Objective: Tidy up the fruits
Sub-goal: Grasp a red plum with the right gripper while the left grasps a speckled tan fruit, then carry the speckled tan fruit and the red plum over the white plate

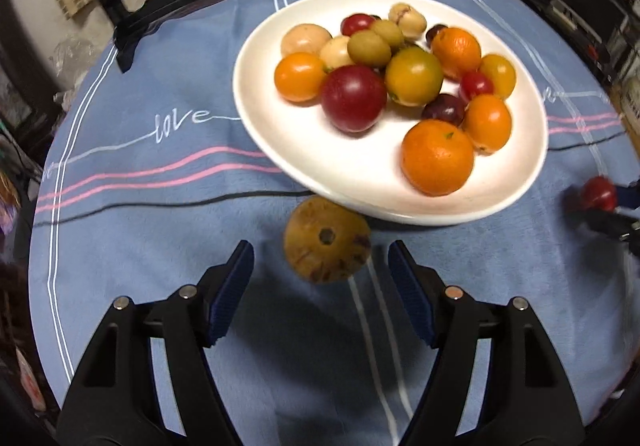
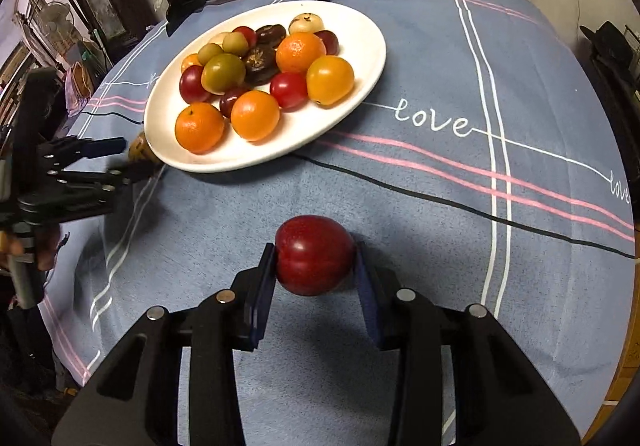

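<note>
On a round tabletop [image 1: 168,205] under a blue striped cloth, at 12 o'clock from both cameras: white plate [image 1: 360,181] heaped with small fruits, among them oranges, yellow and green tomatoes, red plums, pale longans. Most of the sorting apparently done, judging by the pile; two pieces left outside the plate

Left wrist view: left tongs [image 1: 320,258] spread wide, gripping nothing. Brown speckled fruit [image 1: 326,240] just ahead at 12 o'clock, roughly level with the two blue fingertips and between their lines, touching neither, its far side tucked against and partly under the near rim of the plate. Slightly blurred, so unclear whether resting on the cloth or just off it

Right wrist view: right tongs [image 2: 316,258] closed on a red plum [image 2: 315,254], blue pads pressed to both flanks, plum raised above the cloth, shadow beneath. Plate at 11 o'clock from these tongs, well apart. Left tongs visible at 9 o'clock beside the brown fruit

Likely remaining: plum carried over to the plate, brown fruit gripped and lifted on
</note>
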Demonstrator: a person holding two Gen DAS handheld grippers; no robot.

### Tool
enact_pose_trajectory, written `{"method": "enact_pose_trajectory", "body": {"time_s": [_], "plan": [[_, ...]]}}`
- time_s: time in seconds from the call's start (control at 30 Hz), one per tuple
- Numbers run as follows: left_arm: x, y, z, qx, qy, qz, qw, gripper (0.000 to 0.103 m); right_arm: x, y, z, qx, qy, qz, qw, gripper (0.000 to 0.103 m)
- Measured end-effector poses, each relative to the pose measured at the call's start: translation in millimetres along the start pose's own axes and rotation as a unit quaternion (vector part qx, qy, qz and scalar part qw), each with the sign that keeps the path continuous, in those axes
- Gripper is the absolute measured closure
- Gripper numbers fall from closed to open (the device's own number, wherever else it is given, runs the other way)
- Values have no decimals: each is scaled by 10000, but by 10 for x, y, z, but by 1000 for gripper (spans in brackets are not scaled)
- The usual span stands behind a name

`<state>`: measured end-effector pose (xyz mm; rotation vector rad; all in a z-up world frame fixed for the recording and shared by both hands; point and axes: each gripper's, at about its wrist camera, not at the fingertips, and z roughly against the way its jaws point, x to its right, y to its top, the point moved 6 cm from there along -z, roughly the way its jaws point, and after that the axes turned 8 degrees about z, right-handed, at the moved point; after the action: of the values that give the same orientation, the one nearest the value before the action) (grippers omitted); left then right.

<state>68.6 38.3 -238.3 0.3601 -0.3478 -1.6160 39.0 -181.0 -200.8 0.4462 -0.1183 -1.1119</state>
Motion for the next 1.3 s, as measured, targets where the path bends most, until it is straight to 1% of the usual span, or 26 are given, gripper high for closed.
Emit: {"method": "enact_pose_trajectory", "body": {"time_s": [0.07, 0.1, 0.13, 0.17, 0.2, 0.4, 0.6, 0.7, 0.87, 1.0, 1.1, 1.3], "plan": [[10, 18, -51, 0, -15, -49, 10000, 32, -24, 21, -14, -9, -11, 18, 10000, 65], [8, 28, -71, -7, -44, -42, 10000, 35, -43, -8, 0, -17, -4, 16, 10000, 65], [-7, 34, -107, -67, -64, -3, 10000, 42, -56, -9, -16, -38, 0, 5, 10000, 65], [-12, 37, -123, -131, -143, 14, 9998, 56, -50, -6, -28, -45, 5, 2, 10000, 65], [-16, 40, -113, -137, -218, 38, 9997, 58, -56, -4, -31, -53, 22, 3, 10000, 65], [-60, 1, 52, 23, -151, 48, 9999, 59, -128, -8, -29, -53, 96, 58, 9999, 65], [-72, -61, 382, 220, -114, 114, 9996, 59, -244, -22, 27, 19, 231, 177, 9996, 65], [-60, -16, 590, 397, -133, 166, 9990, 59, -309, -6, 88, 103, 306, 230, 9992, 64], [50, 150, 933, 725, -165, 181, 9971, 59, -408, 181, 338, 455, 351, 390, 9976, 64], [167, 346, 1120, 930, -144, 137, 9955, 59, -490, 480, 662, 948, 326, 555, 9934, 64], [246, 476, 1213, 1043, -147, 97, 9944, 59, -544, 690, 869, 1257, 308, 651, 9895, 64], [327, 650, 1297, 1175, -133, 79, 9930, 59, -584, 975, 1077, 1598, 308, 742, 9839, 64]]}}
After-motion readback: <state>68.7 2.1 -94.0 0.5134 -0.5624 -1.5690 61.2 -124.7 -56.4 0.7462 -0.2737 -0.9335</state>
